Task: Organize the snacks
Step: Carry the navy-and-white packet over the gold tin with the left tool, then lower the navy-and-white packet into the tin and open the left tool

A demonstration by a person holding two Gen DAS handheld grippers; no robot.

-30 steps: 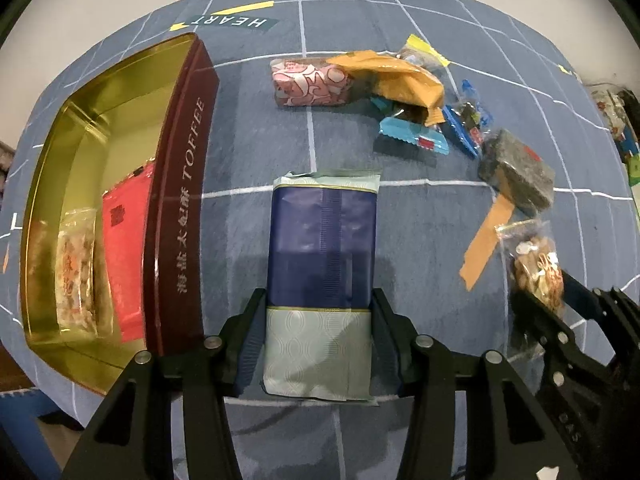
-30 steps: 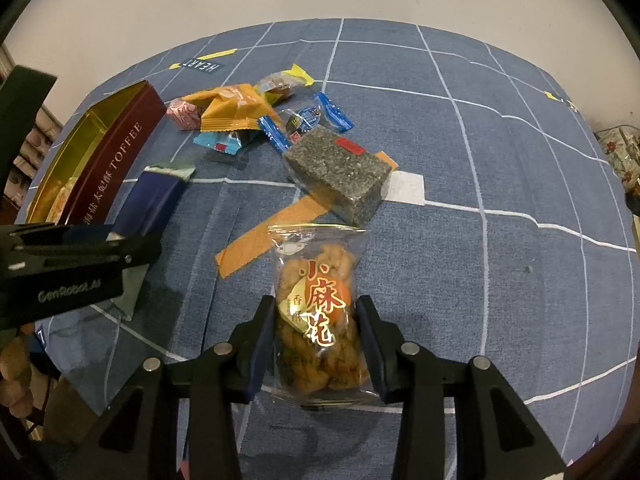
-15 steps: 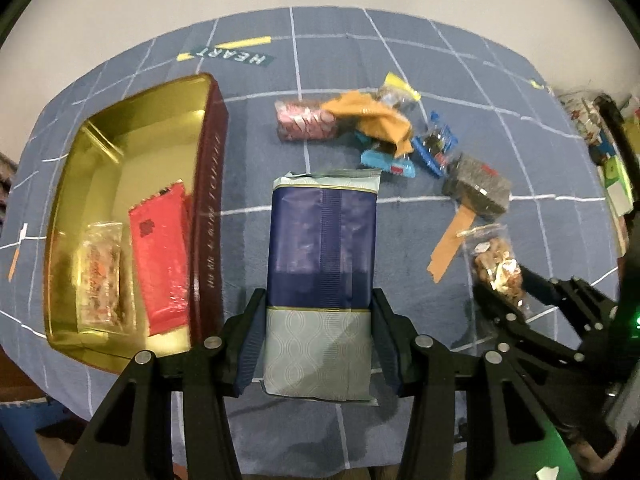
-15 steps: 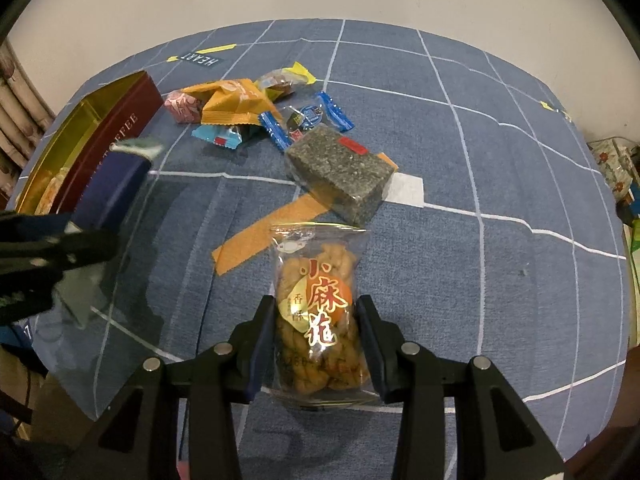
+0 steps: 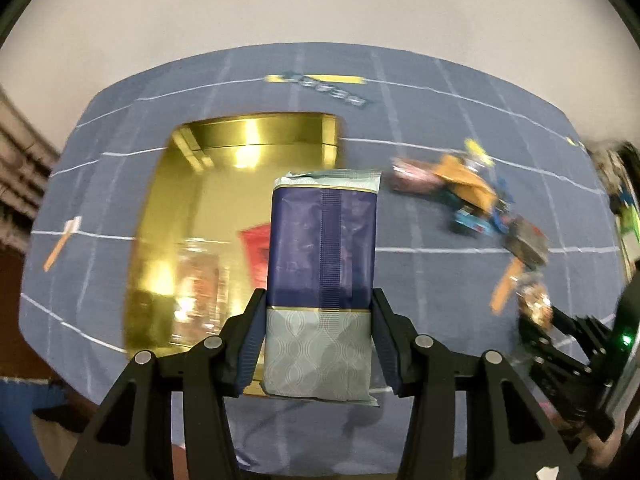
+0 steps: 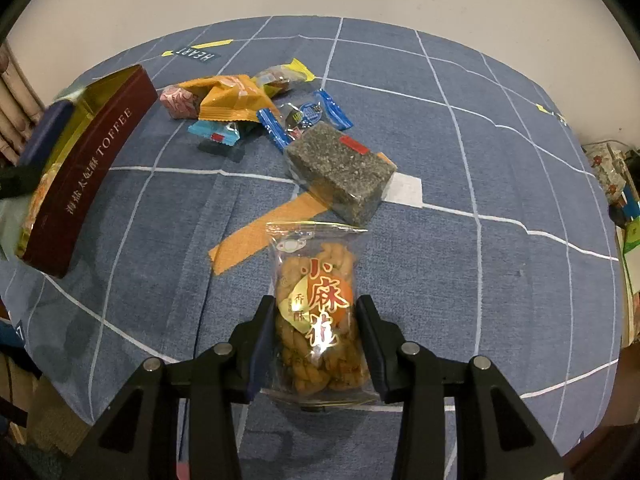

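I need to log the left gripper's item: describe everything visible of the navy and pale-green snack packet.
The navy and pale-green snack packet is a flat, glossy foil pouch: navy upper part with a ribbed centre seam, pale-green patterned base, crimped pale top edge. The left gripper clamps its lower sides, holding it above the gold-lined toffee tin, touching nothing else.

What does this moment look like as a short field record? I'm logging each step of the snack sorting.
left tool: shut on navy and silver packet, held above the gold tin
right tool: shut on fried dough twist bag
gold tin: open, red packet and a clear bag inside
loose on blue cloth: sesame block, orange packet, blue candies
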